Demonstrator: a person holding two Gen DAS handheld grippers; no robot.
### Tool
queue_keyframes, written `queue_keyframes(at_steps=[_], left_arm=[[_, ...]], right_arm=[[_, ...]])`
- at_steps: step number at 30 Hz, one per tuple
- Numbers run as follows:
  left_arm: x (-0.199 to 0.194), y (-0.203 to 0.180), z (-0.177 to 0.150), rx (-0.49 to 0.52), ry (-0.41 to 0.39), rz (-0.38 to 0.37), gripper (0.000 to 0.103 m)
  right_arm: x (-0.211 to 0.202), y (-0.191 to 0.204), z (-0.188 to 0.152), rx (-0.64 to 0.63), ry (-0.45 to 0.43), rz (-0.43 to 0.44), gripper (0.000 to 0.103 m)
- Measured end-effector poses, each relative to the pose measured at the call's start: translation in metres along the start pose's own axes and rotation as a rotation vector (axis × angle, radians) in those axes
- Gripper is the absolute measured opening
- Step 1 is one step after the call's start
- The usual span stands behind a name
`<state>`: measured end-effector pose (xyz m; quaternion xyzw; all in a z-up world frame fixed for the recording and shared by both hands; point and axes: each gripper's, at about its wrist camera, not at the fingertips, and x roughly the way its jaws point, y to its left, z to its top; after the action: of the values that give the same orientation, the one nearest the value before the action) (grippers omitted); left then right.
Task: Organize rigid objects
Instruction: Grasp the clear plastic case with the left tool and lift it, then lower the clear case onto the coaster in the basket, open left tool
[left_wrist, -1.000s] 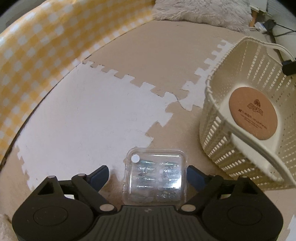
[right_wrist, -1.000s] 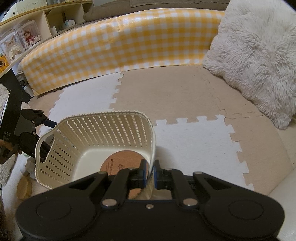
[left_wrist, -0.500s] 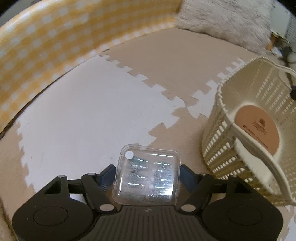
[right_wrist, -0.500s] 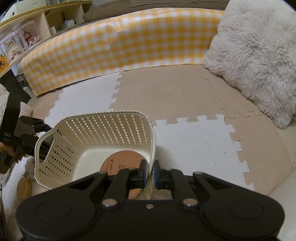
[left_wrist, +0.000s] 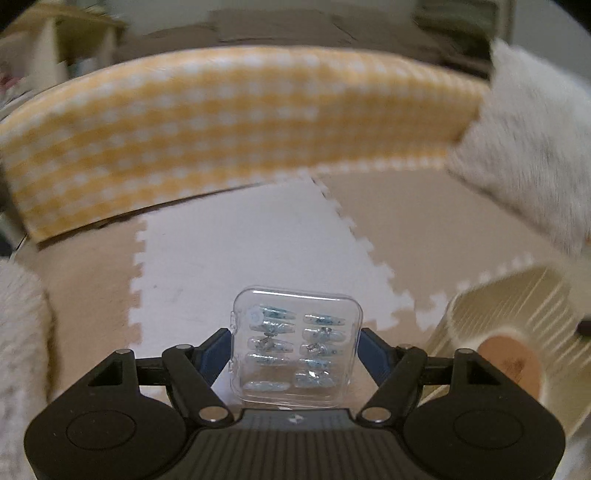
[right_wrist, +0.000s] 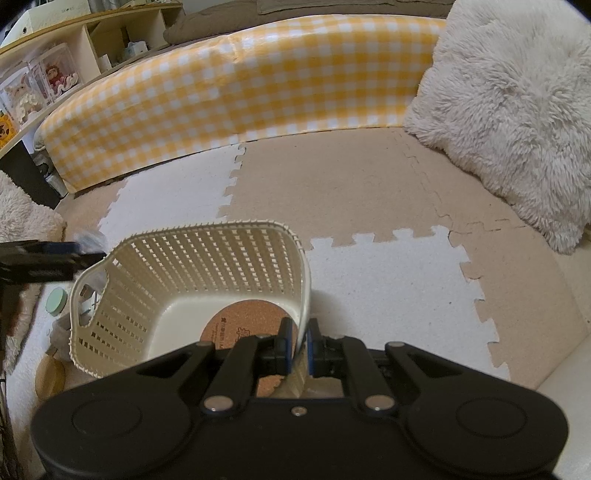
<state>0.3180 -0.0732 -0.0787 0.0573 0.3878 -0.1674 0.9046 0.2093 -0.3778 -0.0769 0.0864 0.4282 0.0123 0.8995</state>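
Note:
A clear plastic case (left_wrist: 295, 345) of small blue-tinted pieces sits between the blue pads of my left gripper (left_wrist: 295, 349), which is shut on its two sides and holds it off the mat. The cream lattice basket (left_wrist: 517, 314) shows blurred at the lower right of the left wrist view, with a round cork coaster (left_wrist: 513, 360) on its floor. In the right wrist view my right gripper (right_wrist: 298, 345) is shut on the near rim of the basket (right_wrist: 207, 266); the cork coaster (right_wrist: 243, 323) lies inside. The left gripper (right_wrist: 55, 254) with the case appears beside the basket's left handle.
A yellow checked bolster (right_wrist: 240, 96) borders the foam puzzle mat (right_wrist: 388, 280). A fluffy white cushion (right_wrist: 517, 110) lies at the right. A green lid (right_wrist: 57, 301) and a wooden disc (right_wrist: 50, 376) lie on the mat left of the basket. Shelves (right_wrist: 55, 74) stand behind.
My left gripper closed on the clear case, lifted it off the mat and rolled, so its view now faces the bolster. The right gripper kept still on the basket rim.

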Motion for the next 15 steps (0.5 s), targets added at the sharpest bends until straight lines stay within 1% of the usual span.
queue_keyframes(at_steps=[3, 6, 8, 10, 12, 15], left_arm=[[-0.02, 0.0, 0.003, -0.097, -0.007, -0.033, 0.075], [-0.033, -0.01, 0.005, -0.168, 0.009, -0.08, 0.075], [-0.04, -0.019, 0.005, -0.198, 0.019, -0.118, 0.075], [-0.047, -0.032, 0.005, -0.21, 0.022, -0.133, 0.074], [-0.052, -0.042, 0.007, -0.235, 0.028, -0.194, 0.074], [-0.06, -0.062, 0.012, -0.243, 0.032, -0.255, 0.074]], right_arm=[[0.0, 0.0, 0.0, 0.0, 0.0, -0.001, 0.008], [0.0, 0.0, 0.0, 0.002, 0.001, -0.003, 0.008], [0.0, 0.0, 0.0, 0.003, -0.001, -0.004, 0.008], [0.001, 0.0, 0.0, 0.006, 0.001, -0.009, 0.007], [0.001, 0.0, 0.0, 0.012, 0.0, -0.003, 0.008], [0.001, 0.0, 0.0, 0.009, -0.001, -0.005, 0.008]])
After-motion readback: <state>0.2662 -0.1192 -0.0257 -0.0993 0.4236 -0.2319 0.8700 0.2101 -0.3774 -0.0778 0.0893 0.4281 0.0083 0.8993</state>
